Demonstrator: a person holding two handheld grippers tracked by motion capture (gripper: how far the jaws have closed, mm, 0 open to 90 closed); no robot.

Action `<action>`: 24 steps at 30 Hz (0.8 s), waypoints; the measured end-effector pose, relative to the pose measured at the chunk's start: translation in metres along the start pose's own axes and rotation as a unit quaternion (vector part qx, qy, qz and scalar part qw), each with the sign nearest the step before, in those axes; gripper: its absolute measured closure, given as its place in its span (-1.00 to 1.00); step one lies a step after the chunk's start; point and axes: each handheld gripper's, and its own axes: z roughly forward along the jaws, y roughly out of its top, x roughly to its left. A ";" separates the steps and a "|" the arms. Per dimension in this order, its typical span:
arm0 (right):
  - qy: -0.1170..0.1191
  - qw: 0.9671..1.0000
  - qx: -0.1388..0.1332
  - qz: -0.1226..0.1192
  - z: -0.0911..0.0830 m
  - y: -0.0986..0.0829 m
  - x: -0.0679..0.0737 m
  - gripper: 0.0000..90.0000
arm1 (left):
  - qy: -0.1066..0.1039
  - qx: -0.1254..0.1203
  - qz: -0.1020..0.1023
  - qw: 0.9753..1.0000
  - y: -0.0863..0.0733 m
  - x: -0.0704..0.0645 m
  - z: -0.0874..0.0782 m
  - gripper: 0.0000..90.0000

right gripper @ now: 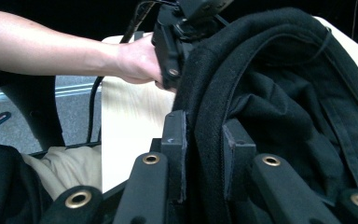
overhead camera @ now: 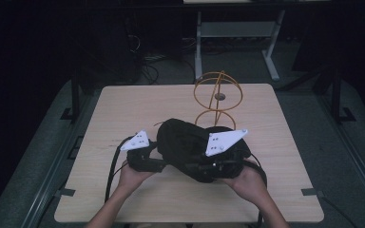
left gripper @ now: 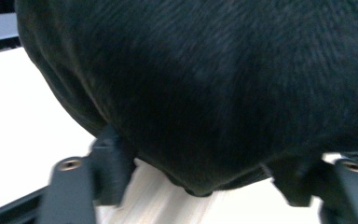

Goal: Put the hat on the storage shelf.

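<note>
- A black fabric bag (overhead camera: 190, 147) is seen in the high view near the middle of the pale wooden surface (overhead camera: 123, 109), bulging upward between the two grippers.
- In the right gripper view the bag's thick folded rim (right gripper: 209, 116) is pinched between the two black fingers (right gripper: 175, 140) of the right gripper (right gripper: 203, 149); the fingers are closed on the fabric.
- In the left gripper view the bag's rounded underside (left gripper: 205, 93) hangs between the fingers (left gripper: 112, 158) of the left gripper (left gripper: 200, 172), which stand wide apart on either side of it; whether the fabric is actually clamped cannot be told.
- In the high view each gripper is held by a hand, the left gripper (overhead camera: 140, 154) at the bag's left edge and the right gripper (overhead camera: 223, 152) at its right.
- An orange wire stand (overhead camera: 217, 99) stands upright just behind the bag, towards the far edge of the surface.
</note>
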 end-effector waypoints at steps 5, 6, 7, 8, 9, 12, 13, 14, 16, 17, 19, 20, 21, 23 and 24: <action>0.003 1.000 -0.006 0.000 0.001 -0.002 0.001 0.66 | -0.008 -0.011 0.000 1.000 0.001 -0.001 -0.001 0.54; 0.005 1.000 -0.007 0.003 0.000 -0.003 0.001 0.66 | -0.007 -0.015 0.000 1.000 0.001 -0.002 -0.002 0.54; 0.006 1.000 -0.008 0.004 0.000 -0.003 0.001 0.66 | -0.005 -0.018 0.002 1.000 0.002 -0.002 -0.004 0.63; 0.005 1.000 -0.012 0.006 -0.001 -0.003 0.001 0.66 | 0.000 -0.016 0.008 1.000 0.004 -0.002 -0.006 0.71; 0.006 1.000 -0.015 0.006 -0.002 -0.003 0.001 0.66 | 0.002 -0.016 0.009 1.000 0.005 -0.003 -0.008 0.75; 0.012 1.000 -0.023 0.010 -0.002 -0.004 0.001 0.66 | 0.009 -0.013 0.014 1.000 0.009 -0.004 -0.012 0.86; 0.013 1.000 -0.025 0.011 -0.002 -0.004 0.000 0.66 | 0.013 -0.010 0.018 1.000 0.010 -0.005 -0.013 0.88; 0.014 0.999 -0.027 0.014 -0.001 -0.005 0.000 0.66 | 0.013 -0.010 0.018 1.000 0.010 -0.005 -0.013 0.88; 0.017 0.999 -0.032 0.023 -0.002 -0.008 -0.003 0.64 | 0.017 -0.010 0.019 1.000 0.014 -0.005 -0.017 0.89; 0.017 0.999 -0.034 0.027 -0.003 -0.009 -0.003 0.63 | 0.018 -0.011 0.019 1.000 0.015 -0.005 -0.018 0.90; 0.016 0.998 -0.038 0.037 -0.005 -0.011 -0.006 0.62 | 0.018 -0.012 0.017 1.000 0.019 -0.005 -0.020 0.90; 0.015 0.998 -0.040 0.040 -0.006 -0.012 -0.007 0.61 | 0.019 -0.015 0.018 1.000 0.021 -0.005 -0.020 0.90; 0.016 0.998 -0.044 0.046 -0.007 -0.014 -0.008 0.60 | 0.019 -0.015 0.016 1.000 0.024 -0.006 -0.021 0.91; 0.018 0.997 -0.054 0.054 -0.010 -0.017 -0.012 0.60 | 0.021 -0.017 0.020 0.999 0.031 -0.007 -0.022 0.91; 0.020 0.997 -0.058 0.056 -0.011 -0.018 -0.013 0.59 | 0.023 -0.015 0.024 0.999 0.035 -0.007 -0.022 0.91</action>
